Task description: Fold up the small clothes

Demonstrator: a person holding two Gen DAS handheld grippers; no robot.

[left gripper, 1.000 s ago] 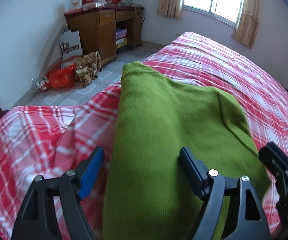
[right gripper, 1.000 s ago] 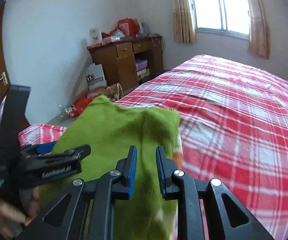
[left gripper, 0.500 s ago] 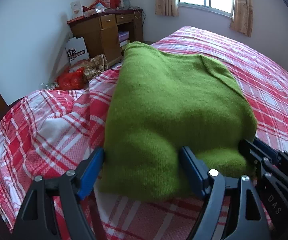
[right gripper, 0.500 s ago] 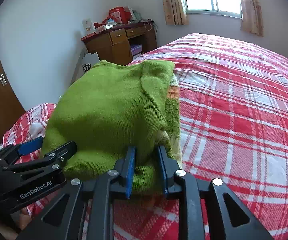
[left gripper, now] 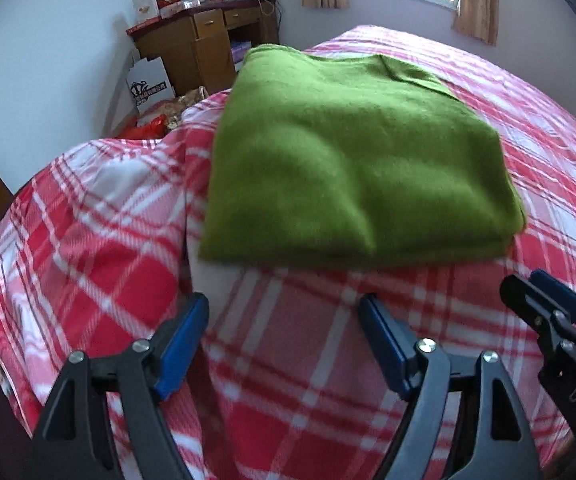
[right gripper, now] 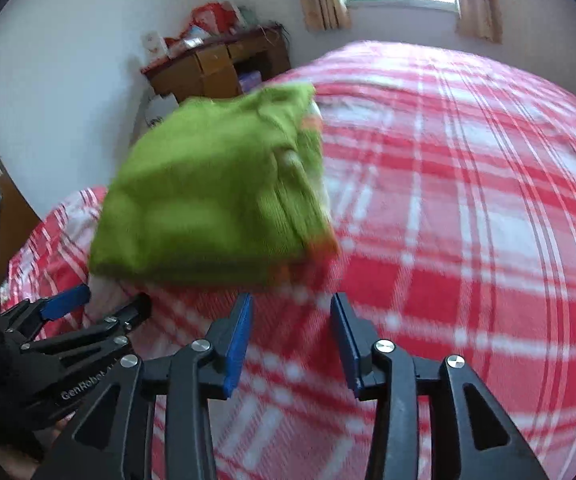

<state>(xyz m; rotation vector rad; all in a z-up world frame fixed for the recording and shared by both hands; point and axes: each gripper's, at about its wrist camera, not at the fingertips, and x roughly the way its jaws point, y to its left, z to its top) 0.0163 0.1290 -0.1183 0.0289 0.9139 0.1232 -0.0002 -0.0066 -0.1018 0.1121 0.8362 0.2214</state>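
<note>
The green sweater (left gripper: 351, 160) is lying folded on the bed (left gripper: 327, 360). The left claw (left gripper: 284, 340) is gaping wide and holding nothing, and the right claw (right gripper: 291, 332) has just been opening and is holding nothing too, so this fold is looking finished.

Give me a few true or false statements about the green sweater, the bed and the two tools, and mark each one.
1. The green sweater lies folded on the red plaid bedspread. True.
2. The right tool is clamped on the sweater's edge. False: its jaws have just been opening, nothing is between them, and the sweater lies beyond the tips.
3. The left tool is open with only bedspread between its jaws. True.
4. The sweater hangs off the wooden desk. False: the desk stands against the wall beyond the bed.
</note>
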